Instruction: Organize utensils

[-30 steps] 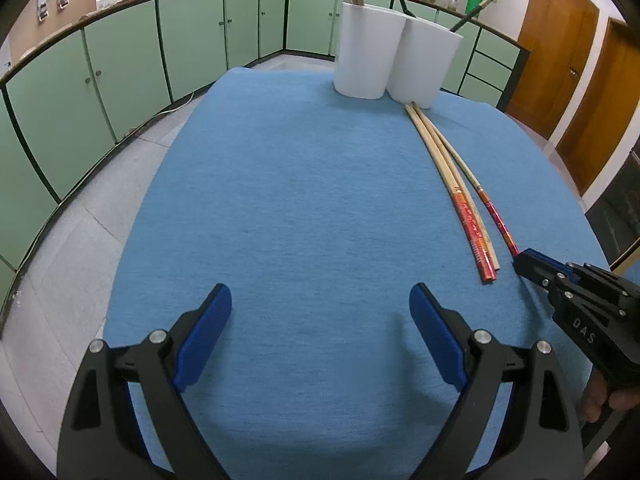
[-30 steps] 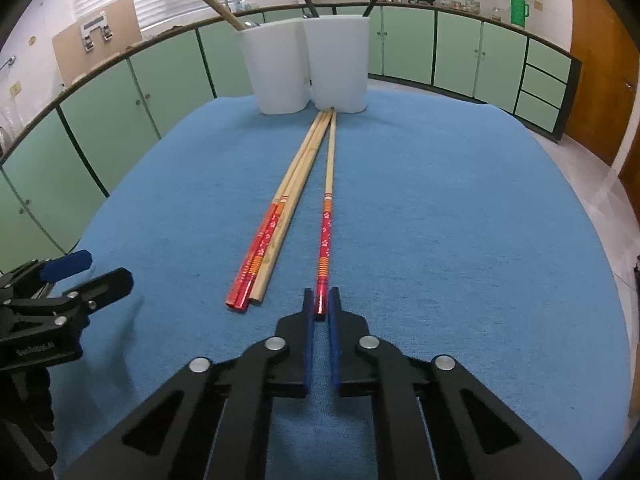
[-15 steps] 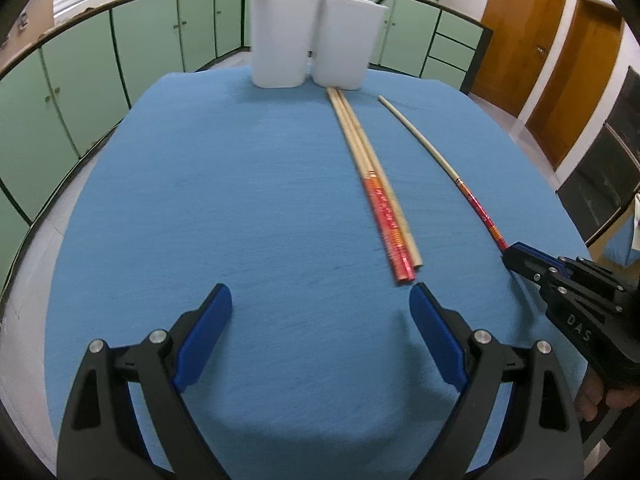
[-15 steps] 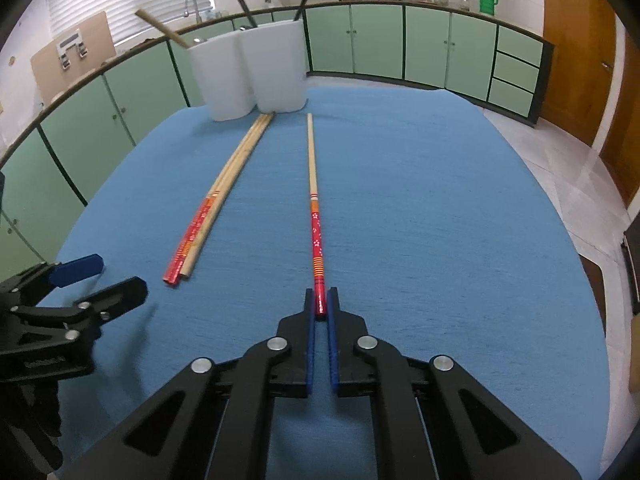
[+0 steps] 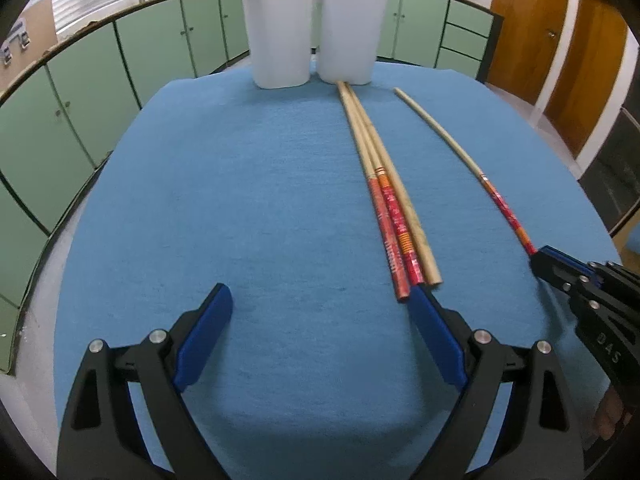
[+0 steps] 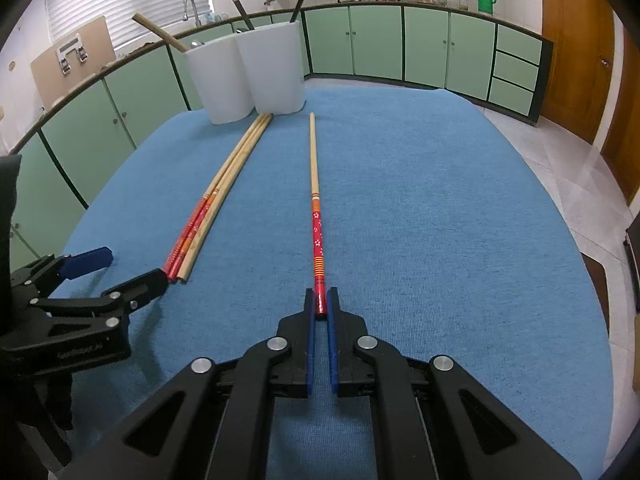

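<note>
Right gripper (image 6: 320,304) pinches the red end of a single chopstick (image 6: 315,184), which lies flat on the blue tablecloth (image 6: 440,220) pointing toward two white cups (image 6: 276,72). We see our left gripper (image 5: 320,336) spread wide, holding nothing, its right finger tip just at the near ends of a bundle of three chopsticks (image 5: 384,192). That bundle lies left of the single chopstick, apart from it, far ends touching the base of the right cup. Both cups stand side by side at the far edge, with utensils sticking out. Green cabinets (image 6: 400,44) behind.
</note>
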{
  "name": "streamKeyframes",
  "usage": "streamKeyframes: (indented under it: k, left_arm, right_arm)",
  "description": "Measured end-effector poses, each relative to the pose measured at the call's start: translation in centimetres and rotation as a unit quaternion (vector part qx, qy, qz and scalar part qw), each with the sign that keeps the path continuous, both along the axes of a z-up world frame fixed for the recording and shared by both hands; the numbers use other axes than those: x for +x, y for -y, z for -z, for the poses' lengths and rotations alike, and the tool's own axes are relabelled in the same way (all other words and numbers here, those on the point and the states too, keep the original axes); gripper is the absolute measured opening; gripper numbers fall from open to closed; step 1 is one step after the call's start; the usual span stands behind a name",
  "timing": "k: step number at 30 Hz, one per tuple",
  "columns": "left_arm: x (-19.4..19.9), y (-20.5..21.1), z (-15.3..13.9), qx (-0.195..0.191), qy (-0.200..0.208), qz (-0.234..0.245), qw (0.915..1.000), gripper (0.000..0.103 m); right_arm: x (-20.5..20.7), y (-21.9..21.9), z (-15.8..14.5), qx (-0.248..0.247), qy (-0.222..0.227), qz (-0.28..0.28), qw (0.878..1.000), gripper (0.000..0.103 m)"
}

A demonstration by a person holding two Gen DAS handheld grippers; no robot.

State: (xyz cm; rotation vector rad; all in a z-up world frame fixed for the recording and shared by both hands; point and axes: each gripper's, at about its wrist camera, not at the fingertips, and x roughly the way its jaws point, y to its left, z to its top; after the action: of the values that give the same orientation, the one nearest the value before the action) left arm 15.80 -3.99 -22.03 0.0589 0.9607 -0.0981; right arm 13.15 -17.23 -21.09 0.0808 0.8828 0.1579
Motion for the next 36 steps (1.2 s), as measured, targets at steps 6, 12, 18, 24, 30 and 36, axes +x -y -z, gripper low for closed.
streamKeyframes:
  k: [6, 12, 18, 24, 30, 36]
  left_arm:
    - [-0.5, -2.5, -0.6, -0.01, 0.003, -0.026, 0.9996, 0.086]
    - [-1.6, -2.6, -0.9, -0.026, 0.011, -0.008, 0.9996, 0.081]
    - [-1.7, -1.7, -0.3, -0.02, 0.013, 0.005, 0.9997, 0.08]
    - [-1.8, -1.9, -0.3, -0.026, 0.015, 0.004, 0.9995, 0.08]
    - [-1.7, -1.7, -0.4, -0.034, 0.014, 0.005, 0.9993, 0.08]
    - [-1.1, -0.7, -0.3, -0.018, 0.014, 0.009, 0.9997, 0.079]
  right_arm:
    - [-0.1, 0.1, 0.0, 0.007, 0.001, -0.001, 1.0, 0.007]
    - [-0.6, 0.7, 0.0, 0.024, 0.001, -0.025, 0.999, 0.012]
    - [-1.1, 0.9, -0.1, 0.025, 0.002, -0.039, 0.999, 0.015]
    - [-0.5, 0.0, -0.1, 0.001, 0.005, -0.046, 0.999, 0.015]
    - [-0.1, -0.9, -0.1, -0.028, 0.01, -0.052, 0.998, 0.006]
    - [0.0, -0.4, -0.1, -0.014, 0.008, -0.05, 0.999, 0.006]
